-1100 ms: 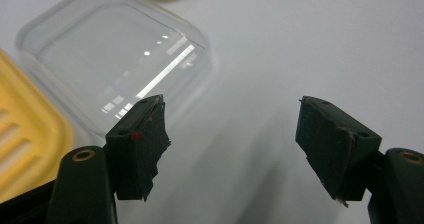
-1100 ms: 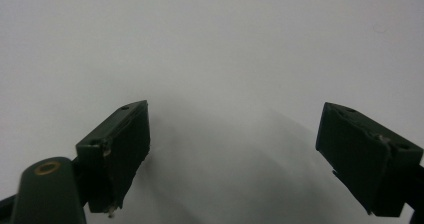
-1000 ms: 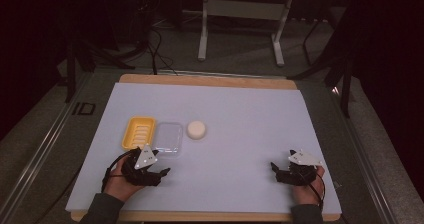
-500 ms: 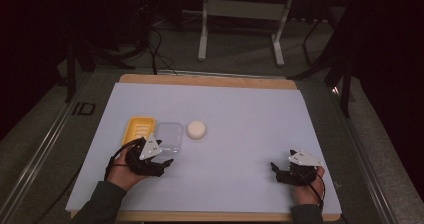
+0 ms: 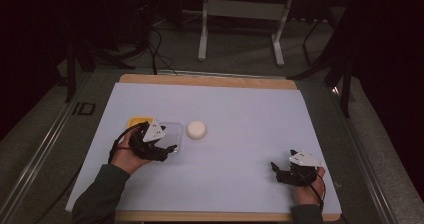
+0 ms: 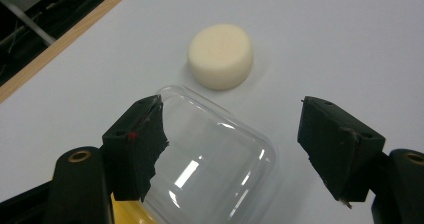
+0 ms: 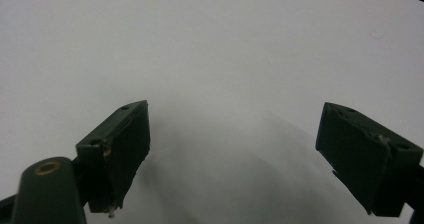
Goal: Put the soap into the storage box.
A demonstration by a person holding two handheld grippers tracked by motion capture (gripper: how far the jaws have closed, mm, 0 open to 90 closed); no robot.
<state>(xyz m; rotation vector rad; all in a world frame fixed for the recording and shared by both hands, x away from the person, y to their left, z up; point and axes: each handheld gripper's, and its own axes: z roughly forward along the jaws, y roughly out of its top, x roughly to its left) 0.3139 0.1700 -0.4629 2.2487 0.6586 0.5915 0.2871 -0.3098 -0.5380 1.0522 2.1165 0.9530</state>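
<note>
Clear plastic lid (image 5: pixel 172 136) sits on the white surface (image 5: pixel 250 114) in the high view, touching a yellow tray (image 5: pixel 137 121) on its left, with a round cream foam puck (image 5: pixel 196 129) just beside it on the right. My left hand-held gripper (image 5: pixel 167 149) hovers at the lid; my right hand-held gripper (image 5: pixel 276 170) is well apart, near the front edge.

Left gripper view: the jaws are spread wide above the lid (image 6: pixel 215 159), touching nothing, the puck (image 6: pixel 220 55) beyond.

Right gripper view: my jaws are spread apart over bare surface (image 7: pixel 225 59).
</note>
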